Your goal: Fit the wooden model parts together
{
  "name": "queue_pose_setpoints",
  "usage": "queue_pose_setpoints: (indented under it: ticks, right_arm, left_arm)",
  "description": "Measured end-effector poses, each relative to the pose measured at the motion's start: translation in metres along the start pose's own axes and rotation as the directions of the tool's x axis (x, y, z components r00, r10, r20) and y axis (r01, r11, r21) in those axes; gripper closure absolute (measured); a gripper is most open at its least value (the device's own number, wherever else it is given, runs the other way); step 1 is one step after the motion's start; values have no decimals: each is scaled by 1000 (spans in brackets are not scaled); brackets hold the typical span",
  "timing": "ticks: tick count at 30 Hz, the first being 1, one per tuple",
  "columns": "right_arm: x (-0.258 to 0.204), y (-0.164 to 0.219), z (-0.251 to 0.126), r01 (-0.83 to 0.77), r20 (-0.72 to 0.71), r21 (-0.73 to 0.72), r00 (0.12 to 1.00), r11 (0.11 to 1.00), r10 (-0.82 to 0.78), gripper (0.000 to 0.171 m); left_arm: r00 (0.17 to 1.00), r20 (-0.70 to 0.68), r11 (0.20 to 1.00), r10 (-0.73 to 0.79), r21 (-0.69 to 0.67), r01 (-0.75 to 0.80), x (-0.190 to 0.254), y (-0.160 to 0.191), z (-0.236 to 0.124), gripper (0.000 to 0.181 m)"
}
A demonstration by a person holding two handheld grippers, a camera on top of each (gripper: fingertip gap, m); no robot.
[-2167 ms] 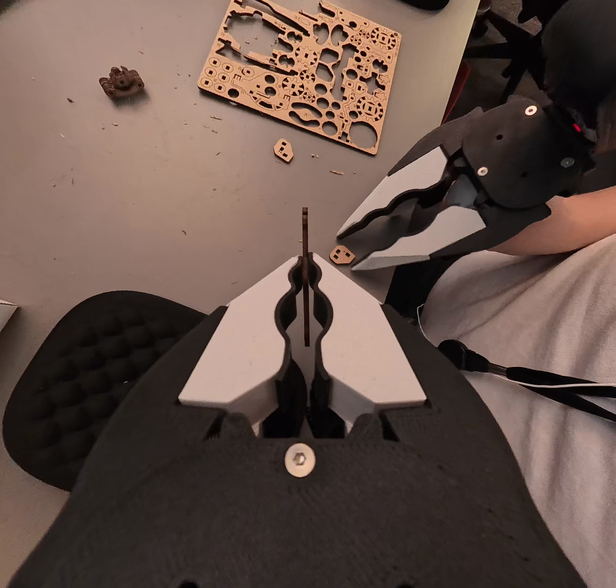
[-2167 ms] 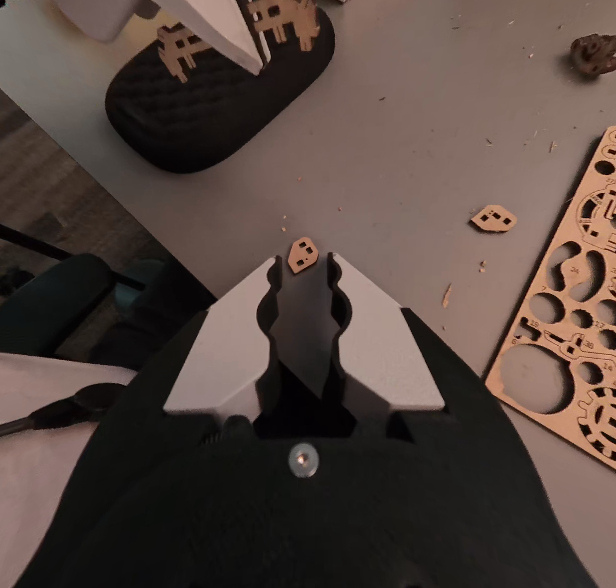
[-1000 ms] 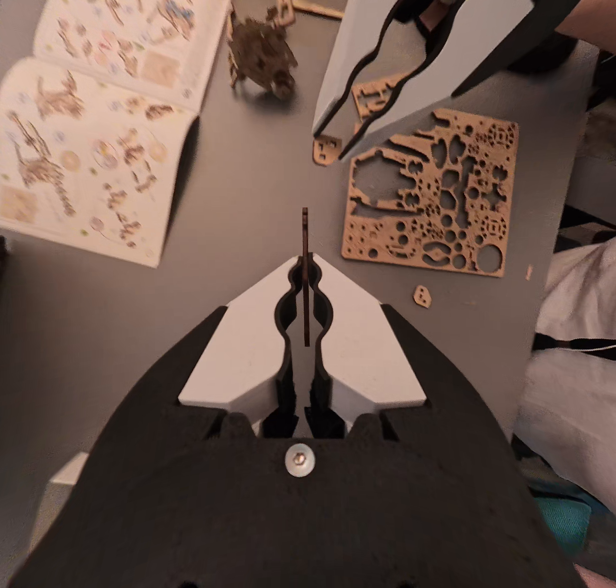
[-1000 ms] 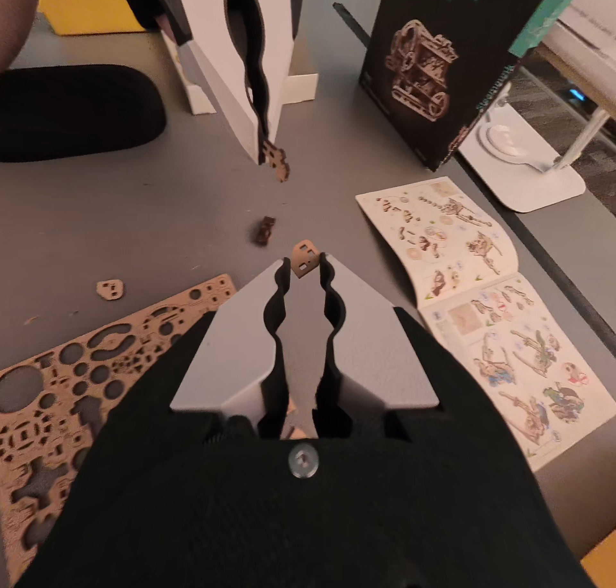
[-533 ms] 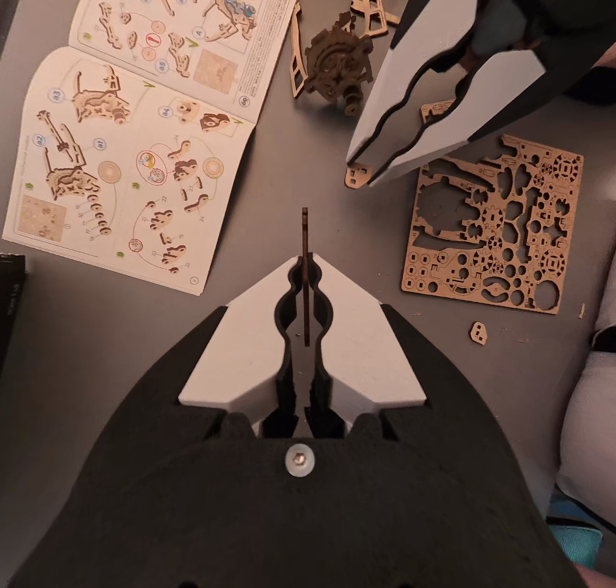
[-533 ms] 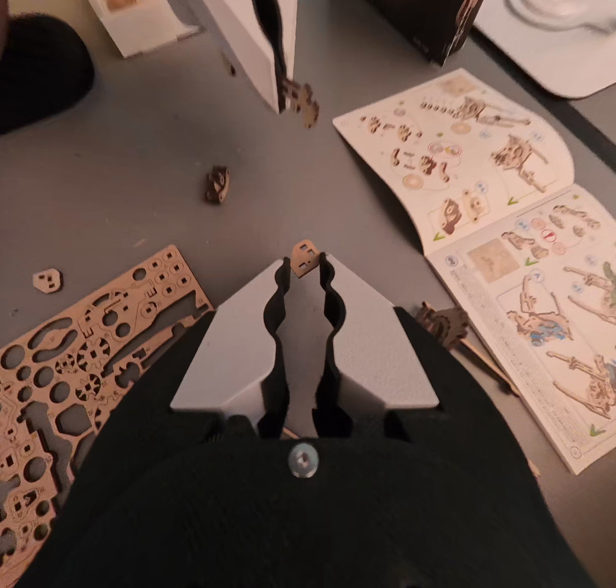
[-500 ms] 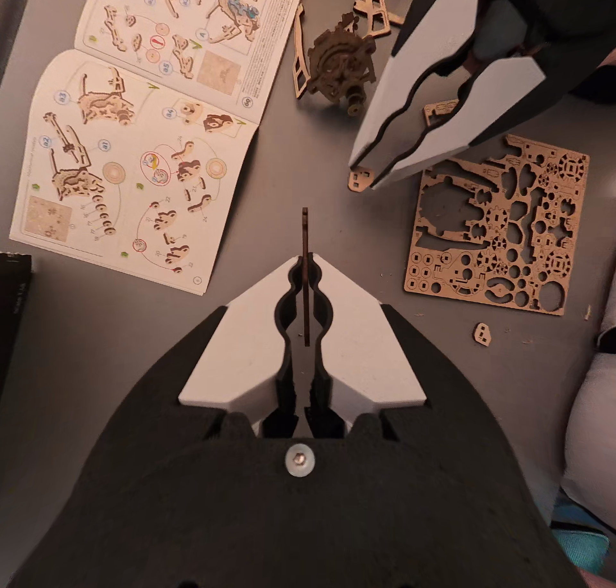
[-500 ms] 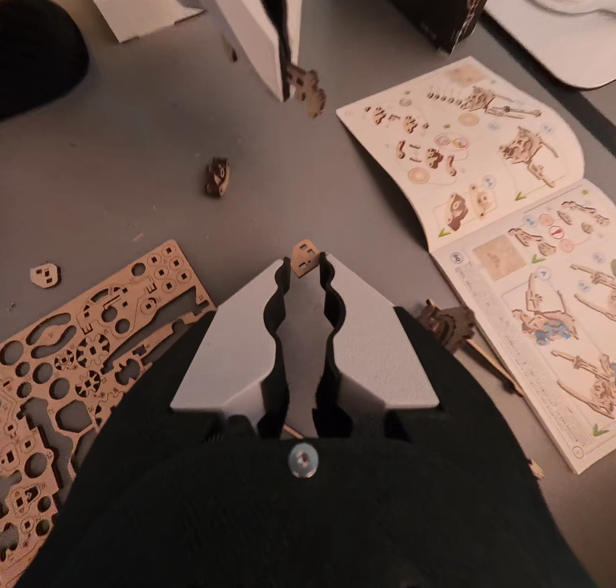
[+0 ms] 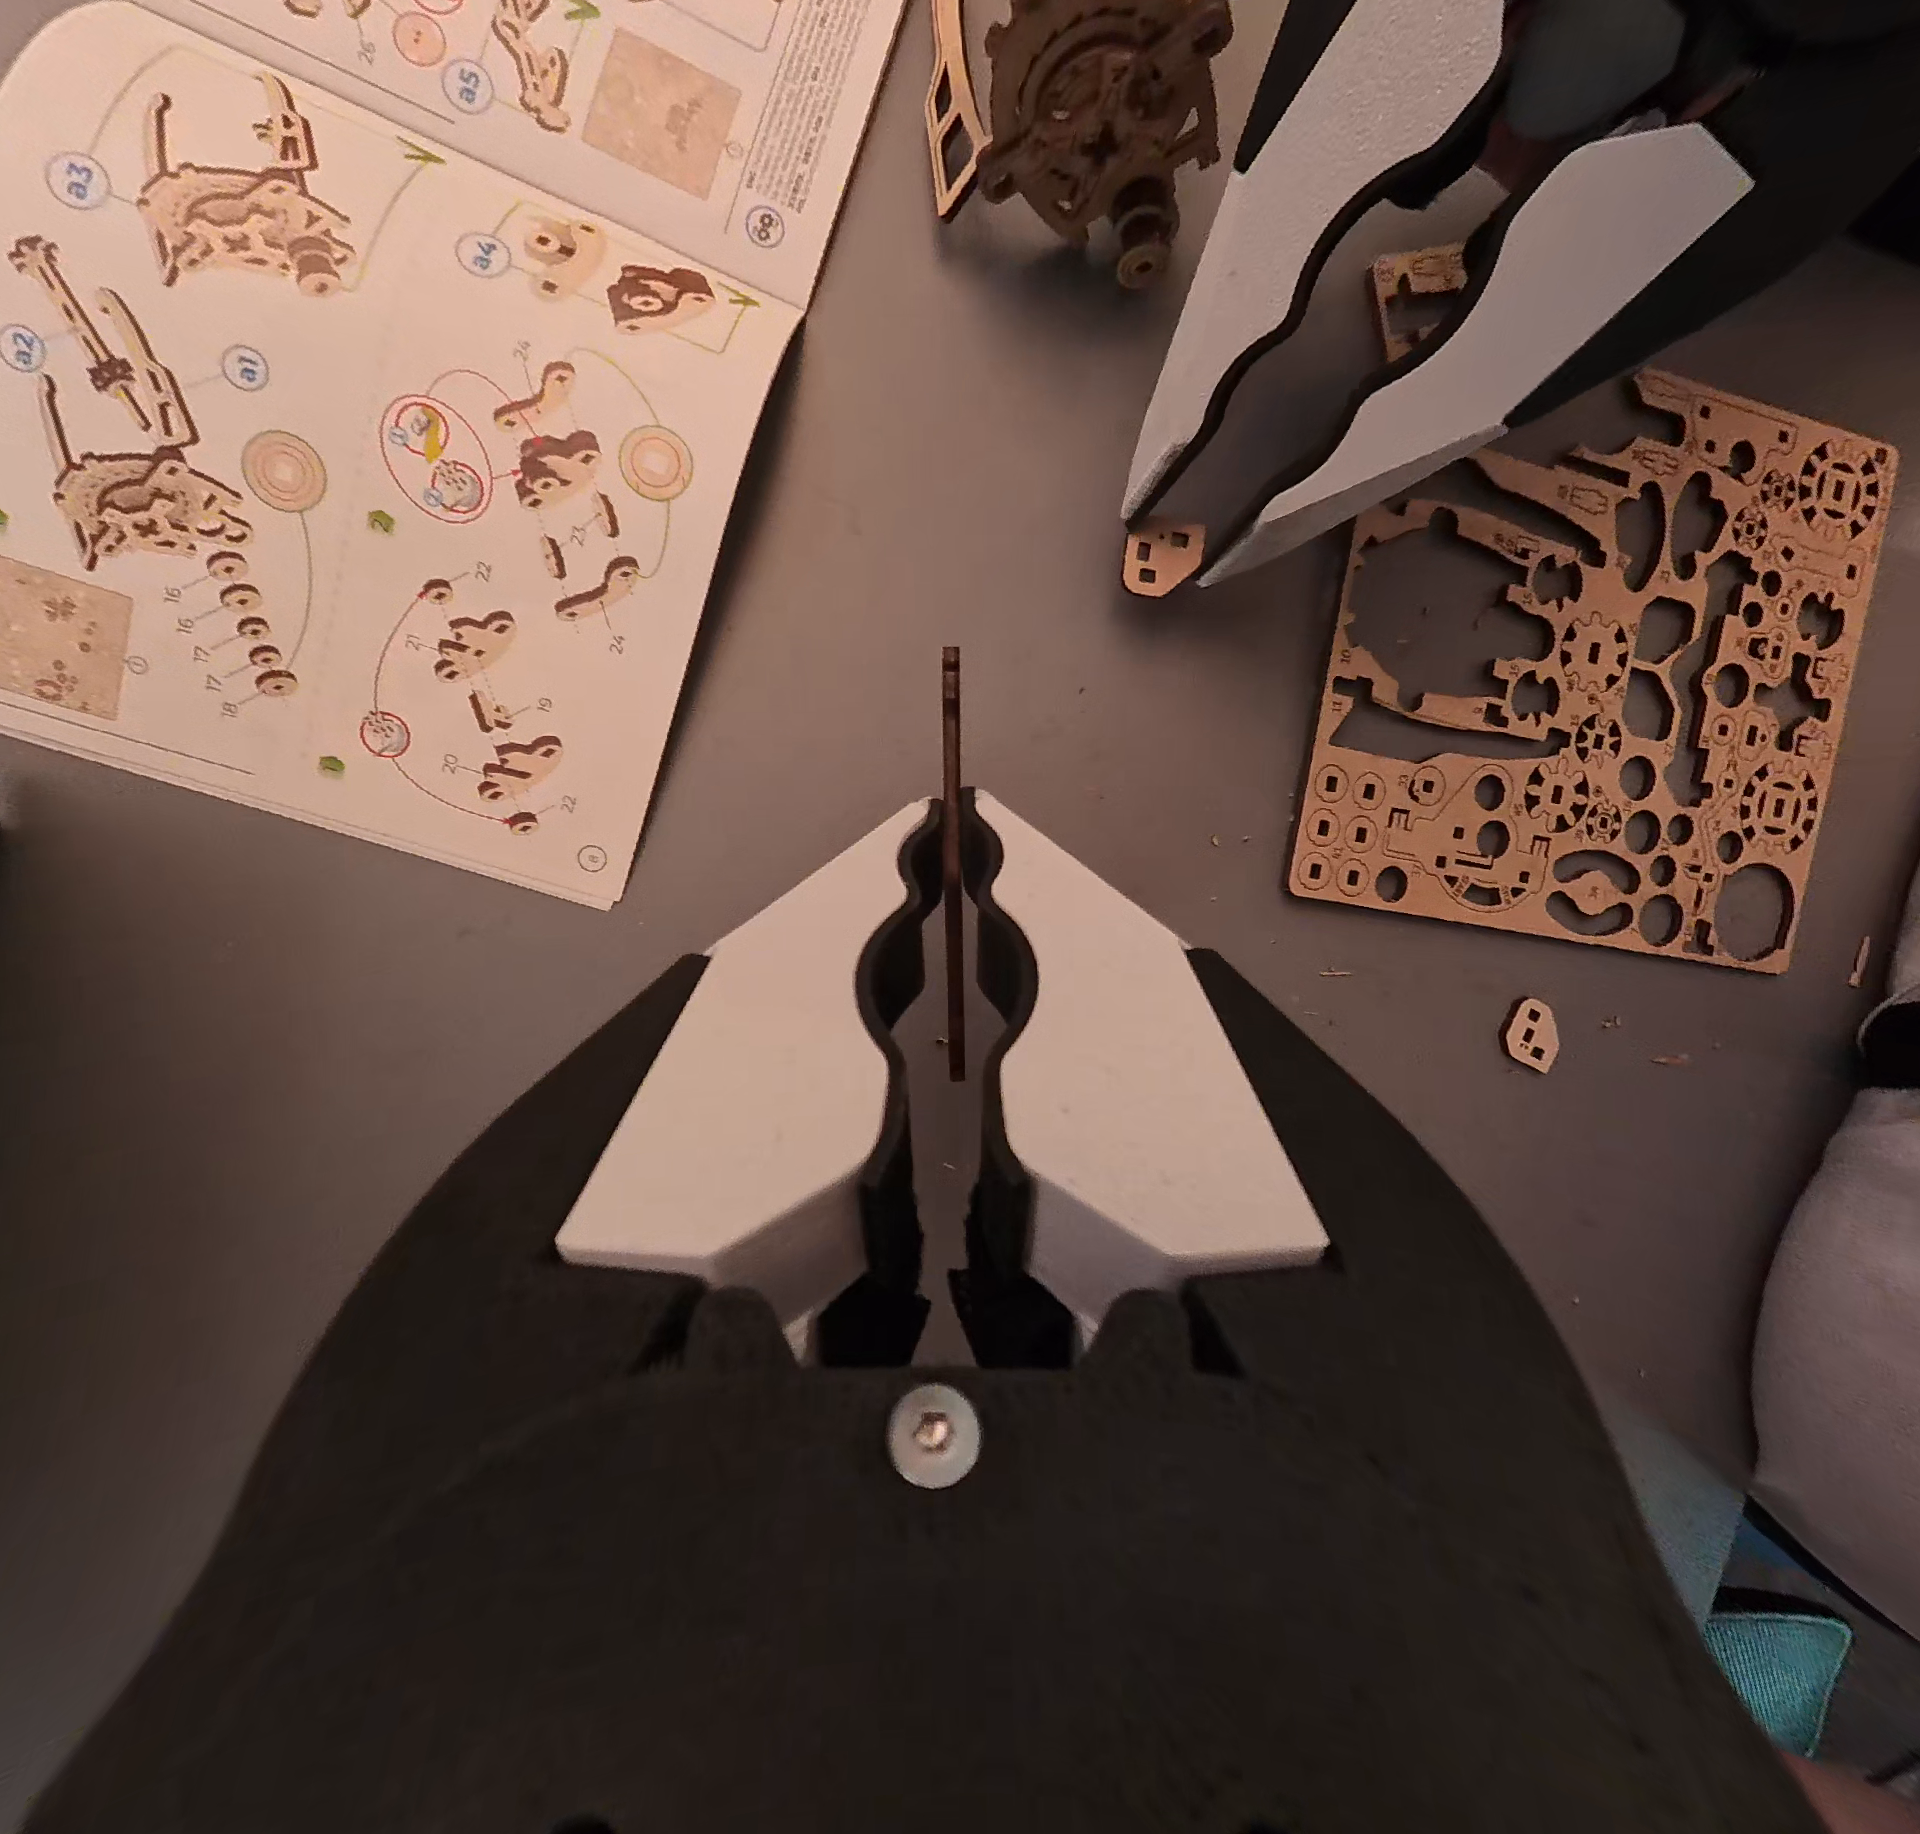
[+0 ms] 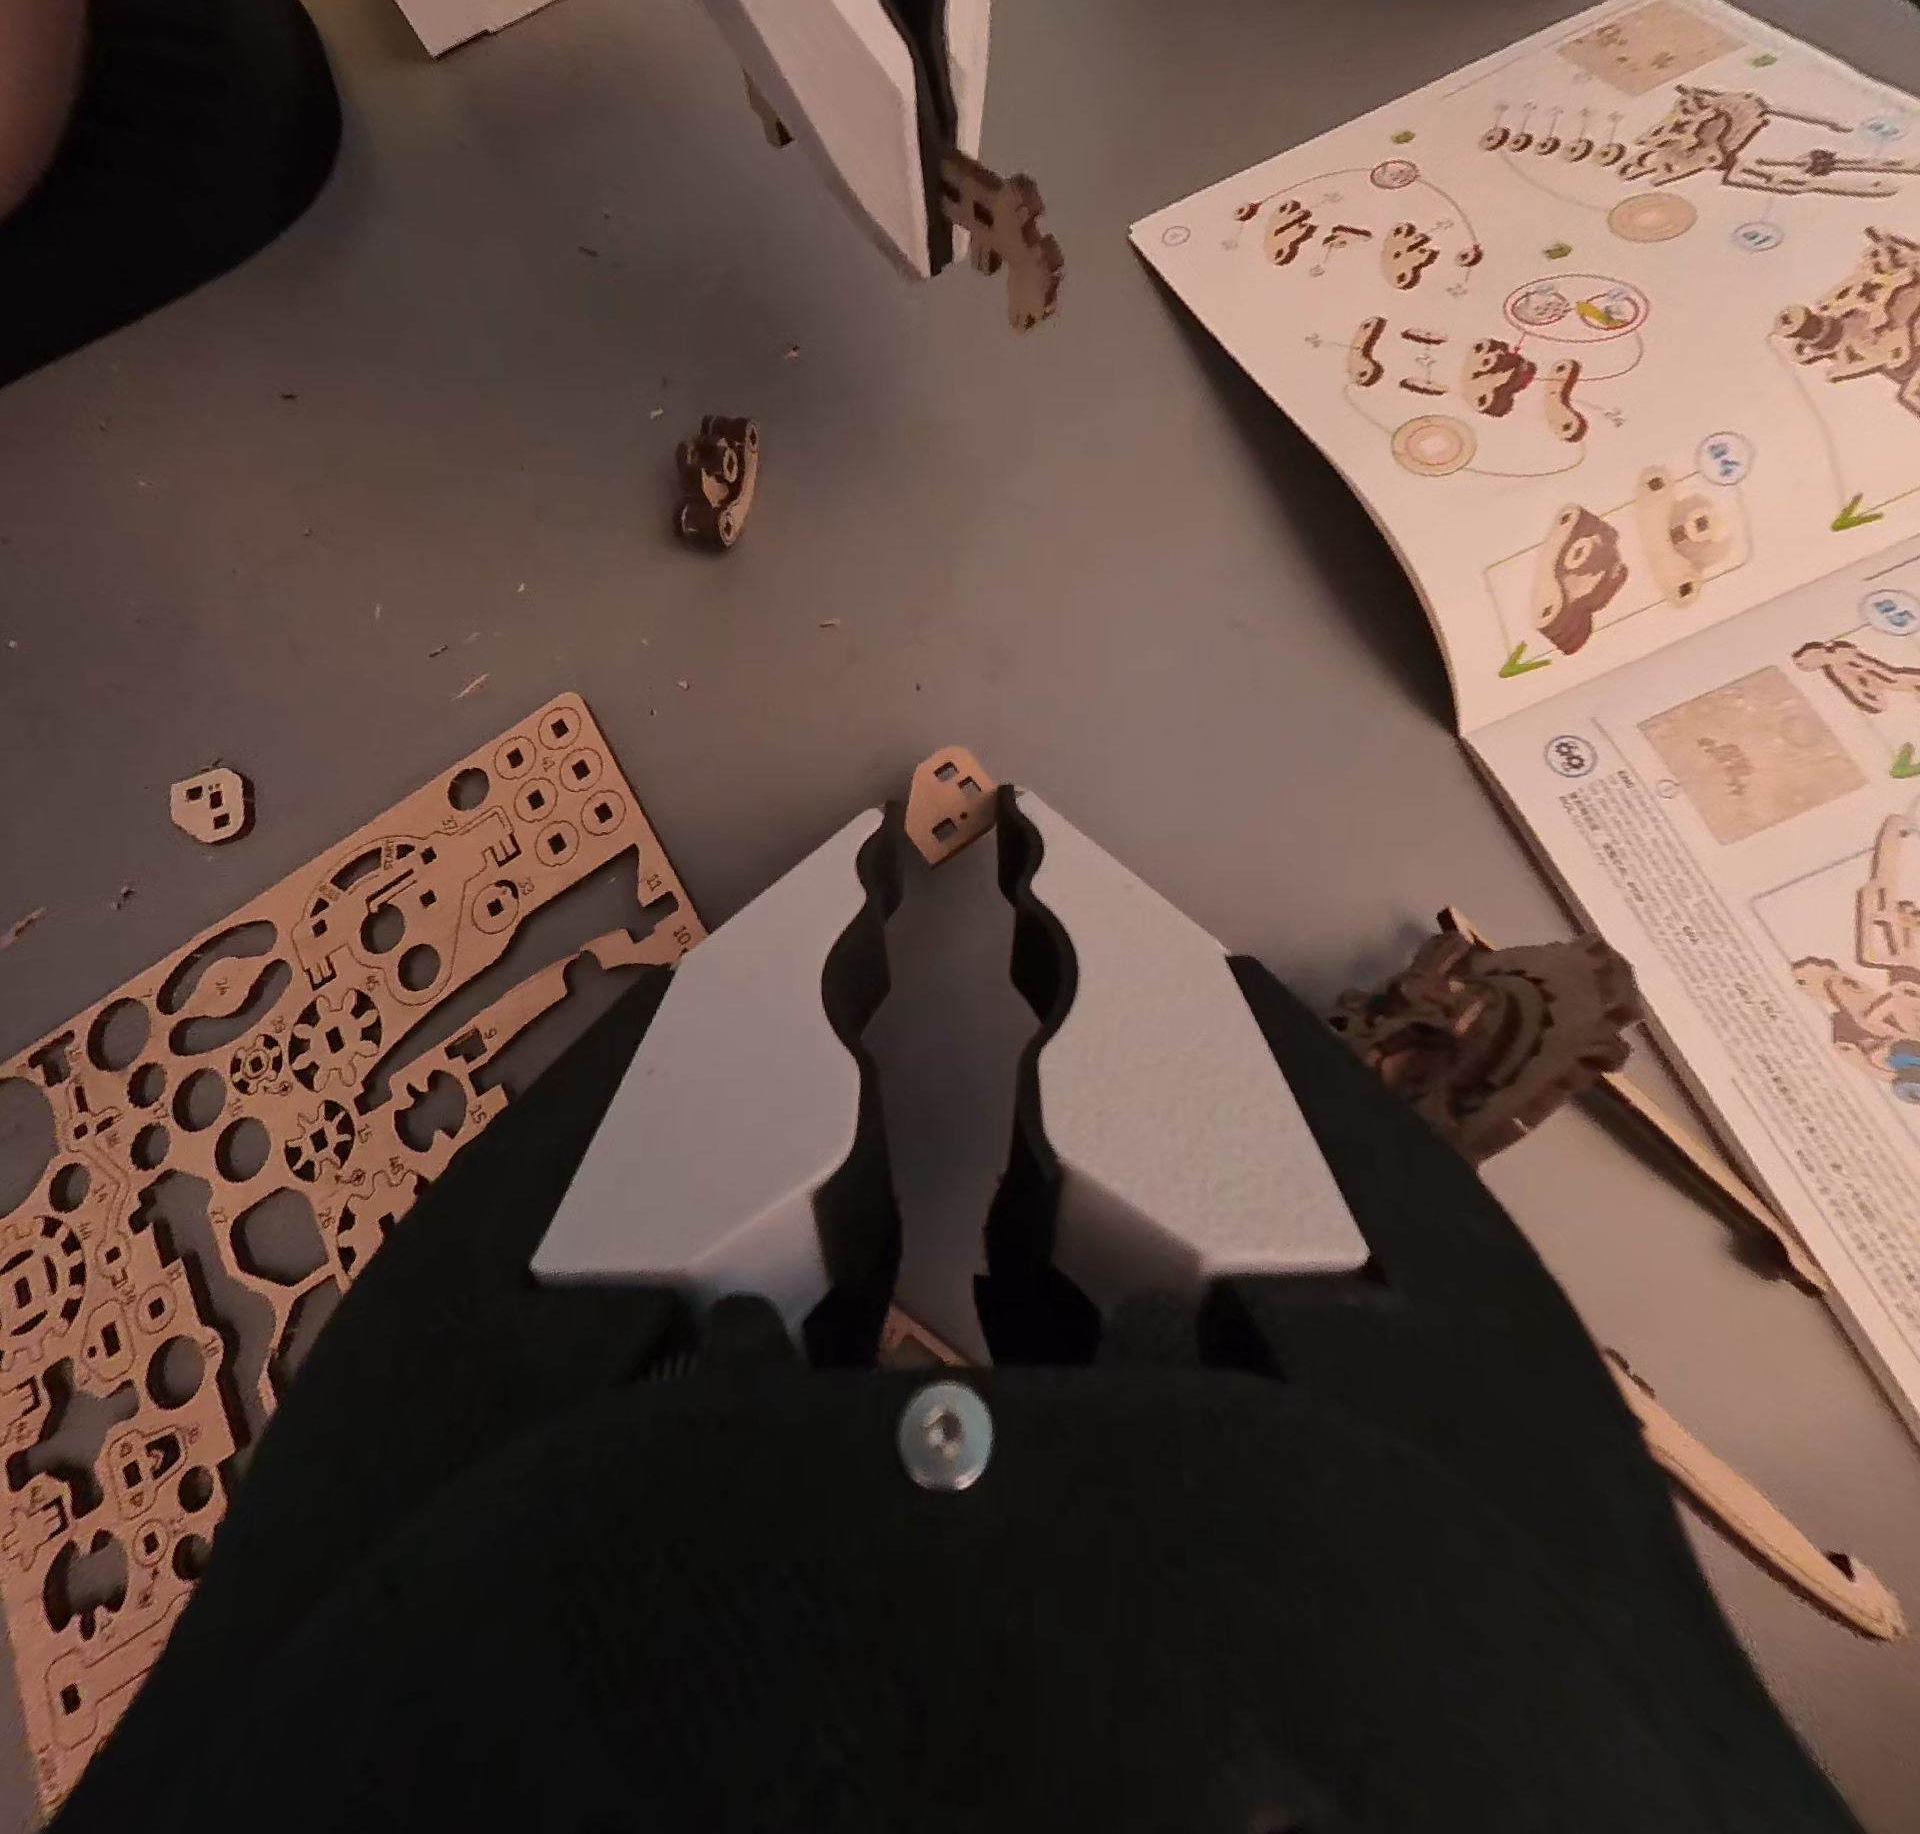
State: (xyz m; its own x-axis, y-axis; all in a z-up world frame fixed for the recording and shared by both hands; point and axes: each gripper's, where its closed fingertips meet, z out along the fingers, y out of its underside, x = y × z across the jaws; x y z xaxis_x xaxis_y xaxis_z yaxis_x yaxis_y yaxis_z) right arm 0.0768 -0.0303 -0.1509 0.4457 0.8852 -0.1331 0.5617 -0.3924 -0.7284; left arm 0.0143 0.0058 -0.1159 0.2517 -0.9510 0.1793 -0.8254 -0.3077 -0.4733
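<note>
My left gripper (image 9: 951, 808) is shut on a thin flat wooden part (image 9: 951, 724), seen edge-on and sticking out past the tips. In the right wrist view that gripper (image 10: 940, 252) hangs at the top with the lobed part (image 10: 1013, 226) at its tip. My right gripper (image 10: 945, 813) is shut on a small wooden plate with square holes (image 10: 948, 802). In the left wrist view it (image 9: 1169, 548) is at the upper right, holding the plate (image 9: 1162, 558) above the grey table. The two parts are apart.
An open instruction booklet (image 9: 364, 382) lies to the left. A partly built dark wooden model (image 9: 1091, 91) stands beyond it. A punched-out wooden sheet (image 9: 1600, 672) lies on the right, with a small loose piece (image 9: 1529, 1034) near it. Another small dark assembly (image 10: 715, 480) lies on the table. Across from one pair of fingers to the other is roughly 9 cm. The small loose piece (image 9: 1529, 1034) lies around 15 cm away from my right fingertips. Seen from the right wrist view (image 10: 216, 791) as well.
Both grippers have moved relative to the table, keeping their parts. The booklet and the wooden model now look closer in both views. The held parts are nearer each other.
</note>
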Motion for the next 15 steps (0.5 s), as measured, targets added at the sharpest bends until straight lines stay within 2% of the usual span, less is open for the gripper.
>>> queue_pose_setpoints:
  ticks: [15]
  right_arm:
    - [2, 7, 5, 9, 7, -32, 1000, 999, -9, 155]
  left_arm:
    - [1000, -4, 1000, 0, 0, 0, -1, 1, 0, 181]
